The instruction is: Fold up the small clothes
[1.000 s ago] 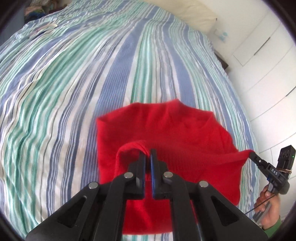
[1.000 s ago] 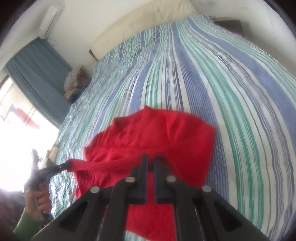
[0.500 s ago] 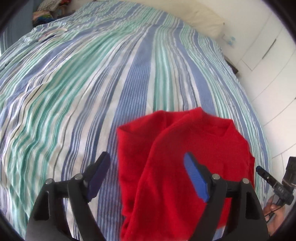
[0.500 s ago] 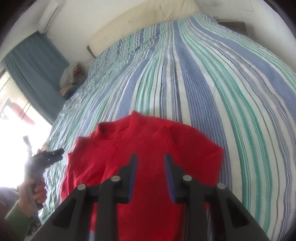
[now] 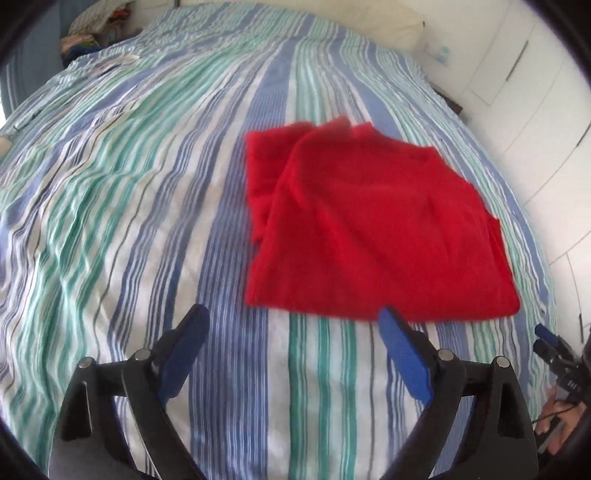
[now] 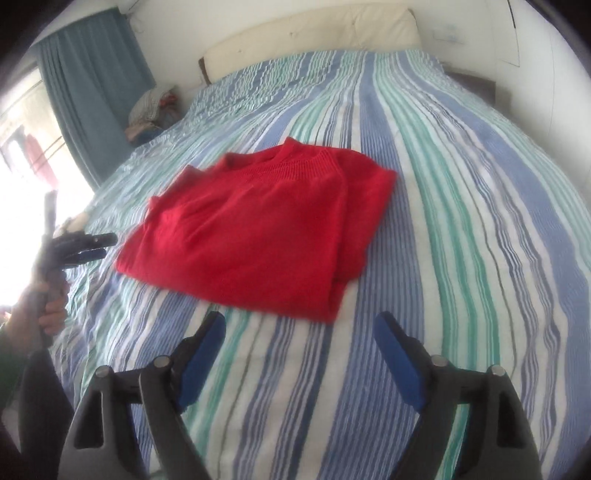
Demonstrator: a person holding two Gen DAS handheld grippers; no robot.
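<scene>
Red sweater (image 5: pixel 373 236) lies folded on the striped bedspread (image 5: pixel 147 184), a rough rectangle with its ribbed collar (image 6: pixel 295 162) turned toward the headboard (image 6: pixel 314 33); one layer sits slightly askew over the other along the edge that shows at the left of my left wrist view; blur softens the near hem. My left gripper (image 5: pixel 293 354) is over bare bedspread just short of that hem; its jaws are wide apart and opening, blue pads (image 5: pixel 404 360) showing, nothing between them; no contact with the sweater. My right gripper (image 6: pixel 295 354) likewise hangs short of the sweater's near corner; jaws opening, spread wide, only striped cloth under the gap; nothing held. Each wrist view catches the other gripper at its edge, off the garment and beside the bed's side; my hand (image 6: pixel 48 314) wraps its handle in the right wrist view. Teal curtain (image 6: pixel 92 96) and a heap of clothes (image 6: pixel 151 107) at the far corner; white cupboard doors (image 5: pixel 535 92) on the opposite side.
</scene>
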